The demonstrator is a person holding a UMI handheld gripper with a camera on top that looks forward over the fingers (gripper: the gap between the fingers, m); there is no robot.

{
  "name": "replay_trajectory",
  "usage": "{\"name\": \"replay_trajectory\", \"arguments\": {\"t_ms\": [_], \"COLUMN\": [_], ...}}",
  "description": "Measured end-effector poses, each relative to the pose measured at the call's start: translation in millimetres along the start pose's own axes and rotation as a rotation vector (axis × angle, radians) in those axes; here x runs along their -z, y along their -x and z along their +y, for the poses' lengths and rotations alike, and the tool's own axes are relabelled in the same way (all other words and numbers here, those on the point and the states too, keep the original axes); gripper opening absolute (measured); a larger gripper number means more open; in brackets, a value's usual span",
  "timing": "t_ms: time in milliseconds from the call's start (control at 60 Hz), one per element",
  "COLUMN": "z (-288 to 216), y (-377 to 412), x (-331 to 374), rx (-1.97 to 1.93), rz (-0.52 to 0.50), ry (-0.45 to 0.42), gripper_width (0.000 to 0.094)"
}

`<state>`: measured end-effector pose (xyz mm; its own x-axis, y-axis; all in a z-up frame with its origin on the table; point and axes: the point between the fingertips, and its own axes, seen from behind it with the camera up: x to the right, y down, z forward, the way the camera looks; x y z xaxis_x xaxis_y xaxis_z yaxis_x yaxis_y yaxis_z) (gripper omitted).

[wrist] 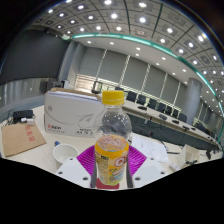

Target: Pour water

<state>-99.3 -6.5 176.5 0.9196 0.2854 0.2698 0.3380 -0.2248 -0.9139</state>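
A clear plastic bottle with a yellow cap and an orange-yellow label stands upright between my fingers, close to the camera. My gripper is shut on the bottle, with the magenta pads pressed against its labelled lower half on both sides. The bottle's upper part looks clear, and its base is hidden low between the fingers. No cup or other vessel is visible.
A white box with red print sits behind the bottle on the white table. A brown cardboard piece lies beside the box, and a small white round object lies near the fingers. Rows of desks and chairs fill the room beyond.
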Motion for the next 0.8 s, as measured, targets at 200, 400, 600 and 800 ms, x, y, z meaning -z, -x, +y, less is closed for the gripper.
{"name": "replay_trajectory", "arguments": {"t_ms": [200,400,600,800], "z": [71,100,99,118], "y": [-2,-10,-10,-3], "x": [-36,-52,-52,-37], "rx": [-0.175,-0.250,-0.268,-0.313], "rz": [-0.065,-0.088,-0.099,-0.096], "ry": [0.059,0.046,0.027,0.159], "gripper_width": [0.0413,0.0426,0.0486,0.0855]}}
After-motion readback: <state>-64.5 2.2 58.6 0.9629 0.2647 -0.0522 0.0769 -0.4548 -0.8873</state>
